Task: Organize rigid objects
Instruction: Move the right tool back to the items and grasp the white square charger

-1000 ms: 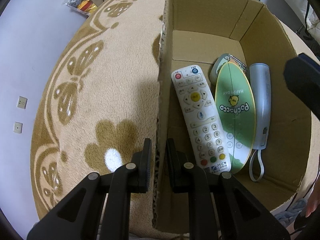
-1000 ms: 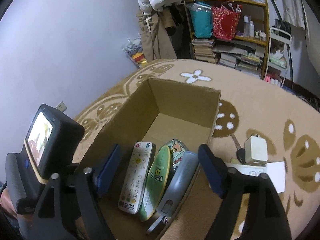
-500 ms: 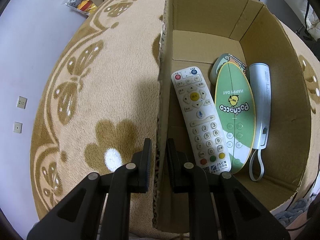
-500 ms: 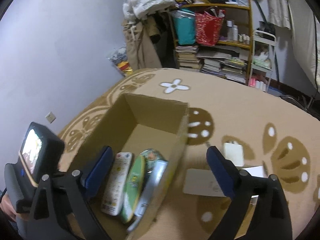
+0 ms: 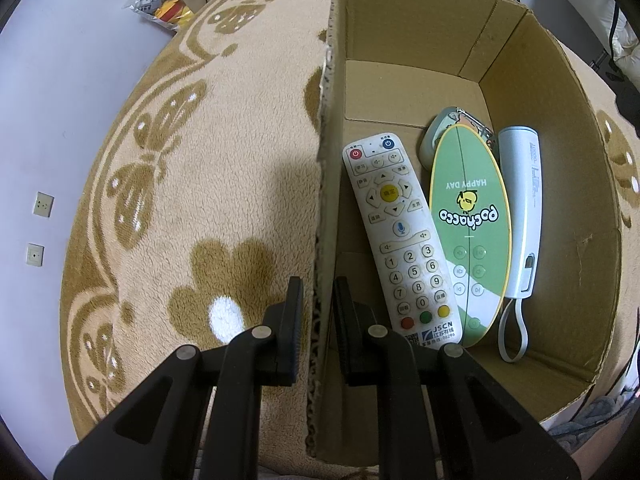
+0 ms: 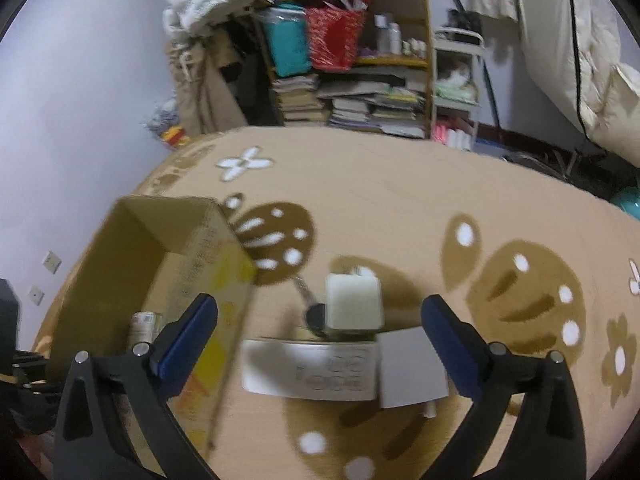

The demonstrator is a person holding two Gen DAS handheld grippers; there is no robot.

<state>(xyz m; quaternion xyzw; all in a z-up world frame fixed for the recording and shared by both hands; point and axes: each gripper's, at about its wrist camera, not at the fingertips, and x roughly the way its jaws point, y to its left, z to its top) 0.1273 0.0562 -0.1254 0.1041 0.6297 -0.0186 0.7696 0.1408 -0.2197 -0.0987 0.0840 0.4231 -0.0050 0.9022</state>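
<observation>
Matt corrugated cardboard box [image 5: 404, 36] on plush fleecy blanket [image 5: 224, 184].

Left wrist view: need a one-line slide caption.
Left gripper clamps the brown cardboard box's side wall; inside lie a white remote control, green oval Pochacco gadget and pale blue power bank.

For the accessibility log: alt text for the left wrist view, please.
The left gripper clamps the near wall of an open cardboard box on a patterned beige rug. Inside lie a white remote, a green oval device and a pale blue cylinder.
</observation>
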